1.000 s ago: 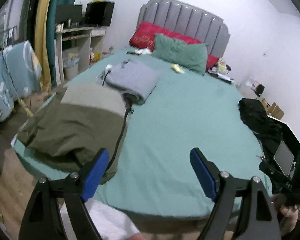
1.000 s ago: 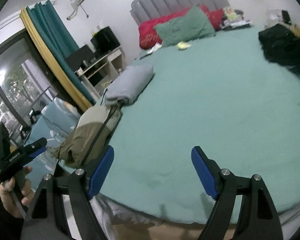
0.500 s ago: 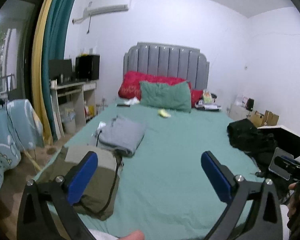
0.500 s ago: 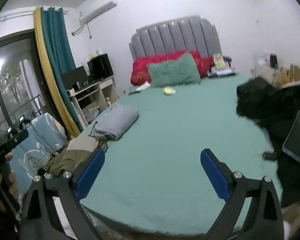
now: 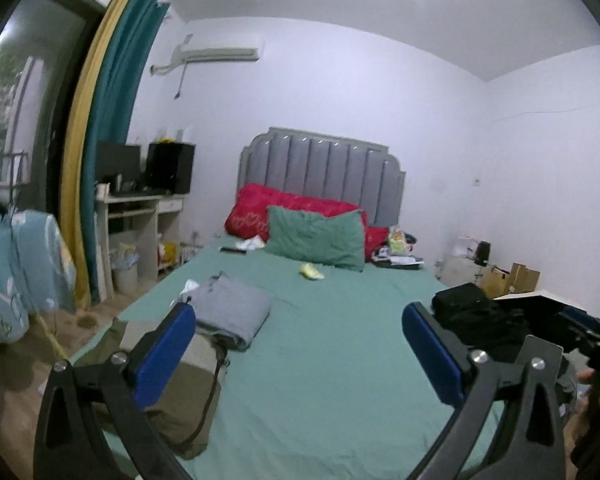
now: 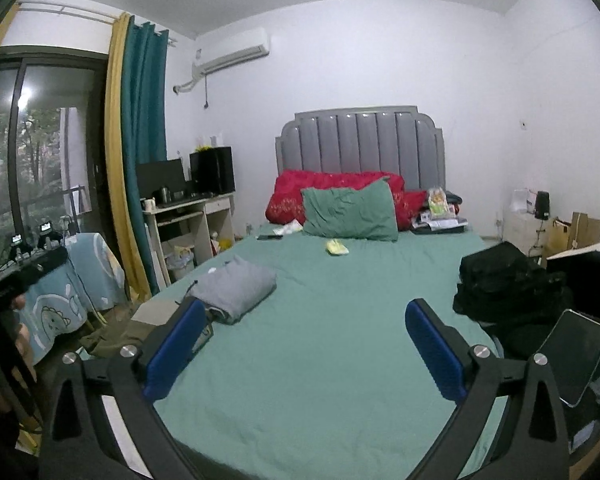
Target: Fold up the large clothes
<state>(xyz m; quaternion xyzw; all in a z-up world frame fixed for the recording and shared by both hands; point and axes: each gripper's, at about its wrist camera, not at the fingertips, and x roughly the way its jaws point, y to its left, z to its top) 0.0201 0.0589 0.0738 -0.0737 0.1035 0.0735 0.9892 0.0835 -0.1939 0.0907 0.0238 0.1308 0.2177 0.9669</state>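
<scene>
A folded grey garment (image 5: 232, 312) (image 6: 234, 288) lies on the left side of the green bed sheet (image 5: 332, 340) (image 6: 320, 320). Nearer the bed's left front corner lies a folded olive and beige garment (image 5: 172, 392) (image 6: 140, 320) with a dark strap over it. A heap of black clothes (image 5: 472, 316) (image 6: 508, 284) sits on the bed's right edge. My left gripper (image 5: 298, 312) hangs open above the foot of the bed and holds nothing. The jaws of my right gripper (image 6: 306, 308) are opening, with nothing between them.
A green pillow (image 6: 348, 212) and red pillows (image 6: 292, 196) lean on the grey headboard. A small yellow item (image 6: 337, 247) lies mid-bed. A phone (image 6: 576, 360) rests at the right. A desk (image 6: 188, 220) and curtains (image 6: 140, 152) stand to the left, cardboard boxes (image 5: 512, 278) to the right.
Both grippers have risen and tilted up from looking down at the sheet to looking level across the room. Their jaws have spread wider. The clothes have not moved.
</scene>
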